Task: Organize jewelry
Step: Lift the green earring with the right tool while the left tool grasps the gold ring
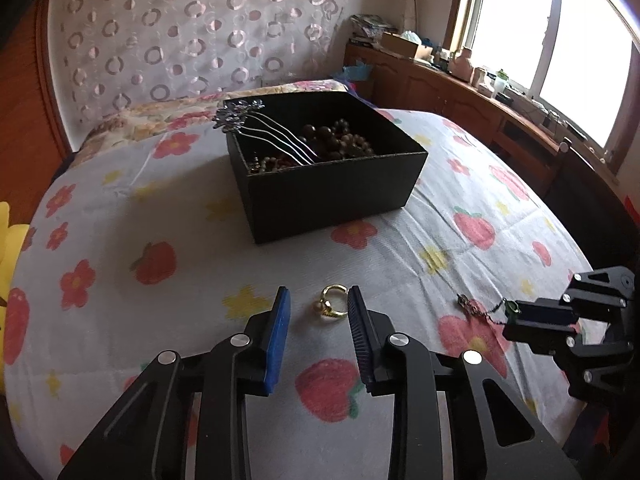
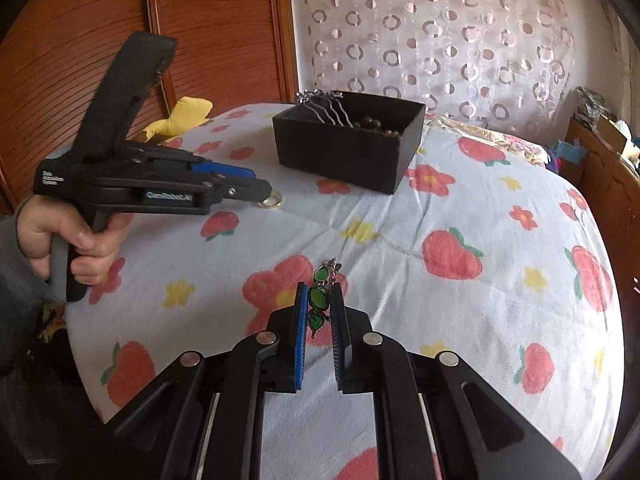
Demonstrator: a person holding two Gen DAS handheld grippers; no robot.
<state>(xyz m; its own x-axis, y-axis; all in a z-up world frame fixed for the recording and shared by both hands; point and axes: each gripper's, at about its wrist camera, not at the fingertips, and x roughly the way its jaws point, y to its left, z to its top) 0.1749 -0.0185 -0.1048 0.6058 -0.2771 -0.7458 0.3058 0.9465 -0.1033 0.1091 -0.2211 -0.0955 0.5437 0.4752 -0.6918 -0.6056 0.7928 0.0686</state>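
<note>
A gold ring (image 1: 333, 305) with a pearl-like bead lies flat on the flowered bedspread, near and left. To its right, a chain bracelet (image 2: 320, 299) of green stones lifts off the cover. Farther back, the open black box (image 1: 320, 168) holds dark wooden beads (image 1: 340, 138) and a silver wavy-pronged hair comb (image 1: 256, 128) leaning on its far-left corner.

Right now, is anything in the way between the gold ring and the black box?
Nothing visible is. The gold ring lies on the flowered bedspread between the left gripper jaws, and only bare bedspread stretches from it to the black box. The box is open on top, with beads and a hair comb inside.
</note>
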